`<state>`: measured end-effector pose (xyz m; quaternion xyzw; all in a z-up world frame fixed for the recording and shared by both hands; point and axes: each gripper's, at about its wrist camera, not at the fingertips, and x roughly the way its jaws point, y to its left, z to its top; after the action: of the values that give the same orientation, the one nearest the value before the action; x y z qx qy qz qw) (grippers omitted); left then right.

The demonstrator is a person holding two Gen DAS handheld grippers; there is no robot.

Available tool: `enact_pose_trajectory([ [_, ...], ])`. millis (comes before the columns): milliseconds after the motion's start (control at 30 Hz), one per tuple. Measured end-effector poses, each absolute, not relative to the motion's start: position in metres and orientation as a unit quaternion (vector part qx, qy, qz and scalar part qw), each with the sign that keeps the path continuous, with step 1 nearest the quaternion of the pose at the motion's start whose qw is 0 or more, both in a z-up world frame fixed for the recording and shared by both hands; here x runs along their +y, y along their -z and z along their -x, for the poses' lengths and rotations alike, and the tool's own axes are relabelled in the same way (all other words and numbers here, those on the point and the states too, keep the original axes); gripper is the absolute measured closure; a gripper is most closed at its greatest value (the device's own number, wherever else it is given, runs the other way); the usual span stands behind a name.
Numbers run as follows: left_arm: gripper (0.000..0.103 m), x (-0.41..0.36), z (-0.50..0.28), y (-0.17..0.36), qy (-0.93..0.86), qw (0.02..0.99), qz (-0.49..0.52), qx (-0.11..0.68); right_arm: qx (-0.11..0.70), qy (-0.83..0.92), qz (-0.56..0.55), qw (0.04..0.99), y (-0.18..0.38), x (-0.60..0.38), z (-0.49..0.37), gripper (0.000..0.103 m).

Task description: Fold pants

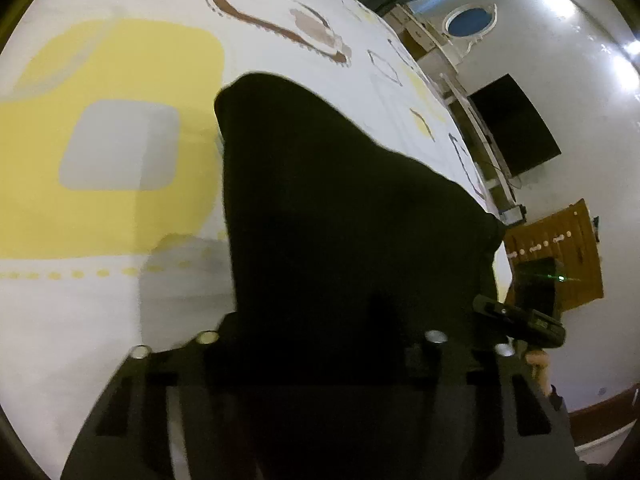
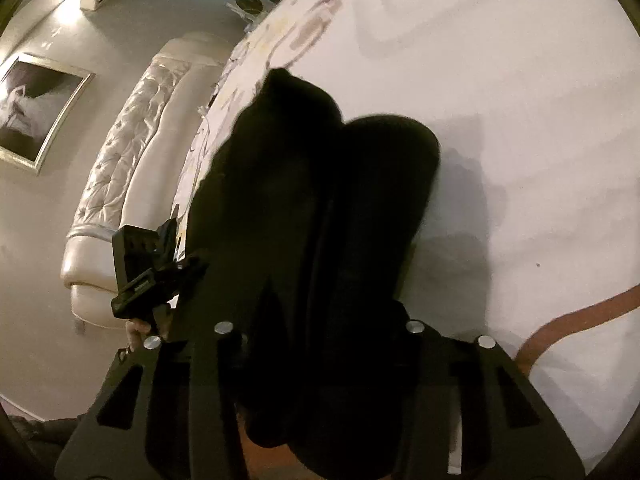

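Although both views are crowded by black cloth, we can place the pants point(image 1: 340, 208): they hang from both tongs above a bed point(image 1: 120, 160) with a white, yellow-patterned cover, their far end drooping toward the cover; we cannot tell if it touches. We judge the fold as mid-way: the cloth is gathered and lifted, looks at least doubled lengthwise, but nothing lies flat yet. Laying it down, smoothing it and making any last fold remain.

The left tongs point(image 1: 320, 344) seem pinched on the pants, since cloth runs straight into them and drapes forward, though the dark fingers merge with the fabric and we cannot see the tips. The right tongs point(image 2: 316, 336) look the same: cloth fills the gap between the fingers, so we take them as clamped on the pants.

The left view shows the pants as one broad sheet, with the cover's yellow patch, a wall and a wooden cabinet point(image 1: 560, 256) beyond. The right view shows what the left cannot: two rounded lobes side by side, likely the legs laid together, plus a padded headboard point(image 2: 128, 160) and a framed picture point(image 2: 36, 108). Each view catches the other gripper's body at its edge
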<state>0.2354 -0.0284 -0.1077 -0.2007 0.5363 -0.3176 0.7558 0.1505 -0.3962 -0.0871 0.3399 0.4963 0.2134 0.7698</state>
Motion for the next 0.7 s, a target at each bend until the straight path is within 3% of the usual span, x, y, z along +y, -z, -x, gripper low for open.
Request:
enact_pose_trajectory([
  [67, 0.064, -0.022, -0.238, 0.105, 0.318, 0.758, 0.21, 0.528, 0.487, -0.212, -0.329, 0.781, 0.079, -0.388, -0.156, 0.064],
  [133, 0.066, -0.016, -0.24, 0.097, 0.317, 0.765, 0.211, 0.52, 0.48, -0.217, -0.326, 0.785, 0.073, -0.382, -0.164, 0.065],
  [700, 0.066, 0.058, -0.286, 0.085, 0.253, 0.802, 0.206, 0.5, 0.481, -0.26, -0.32, 0.774, 0.082, -0.311, -0.268, 0.065],
])
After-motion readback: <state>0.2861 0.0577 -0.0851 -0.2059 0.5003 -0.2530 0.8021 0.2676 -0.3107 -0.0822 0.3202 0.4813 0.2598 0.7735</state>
